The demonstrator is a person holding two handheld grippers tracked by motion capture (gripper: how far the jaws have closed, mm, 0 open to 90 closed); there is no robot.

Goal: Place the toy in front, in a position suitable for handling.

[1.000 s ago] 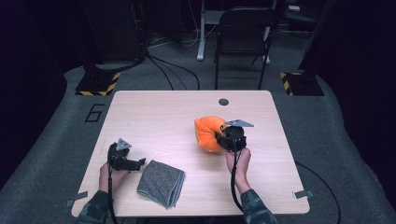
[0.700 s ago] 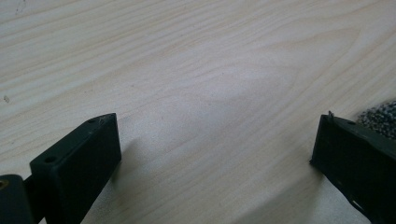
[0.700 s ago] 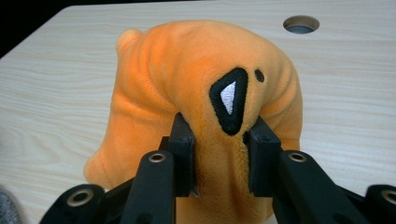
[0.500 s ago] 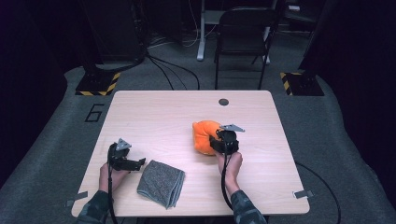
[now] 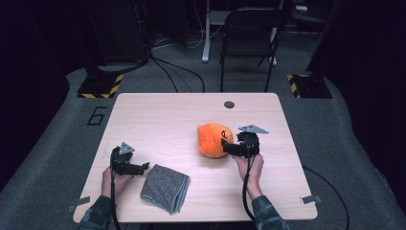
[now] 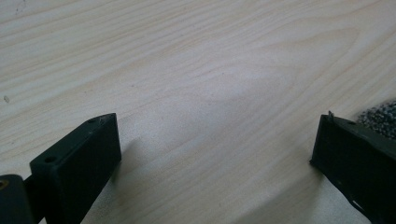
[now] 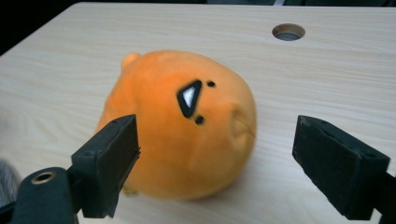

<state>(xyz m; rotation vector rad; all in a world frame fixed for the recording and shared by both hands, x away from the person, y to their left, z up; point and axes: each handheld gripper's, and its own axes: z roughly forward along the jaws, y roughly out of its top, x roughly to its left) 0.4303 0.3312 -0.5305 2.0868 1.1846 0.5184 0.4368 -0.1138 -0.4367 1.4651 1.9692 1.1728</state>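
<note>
Plush (image 5: 212, 139) lies on its side on the tabletop (image 5: 163, 120), just below the hole (image 5: 229, 104), face toward the right gripper (image 5: 225, 146). That gripper's fingers (image 7: 109, 154) have just been opening and stand spread beside the plush, off it. Left gripper (image 5: 142, 167) rests with fingers spread, just left of the cloth (image 5: 165, 187).

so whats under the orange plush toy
The orange plush toy lies straight on the bare wooden table, with nothing seen between them. The patch beneath it is covered.
</note>
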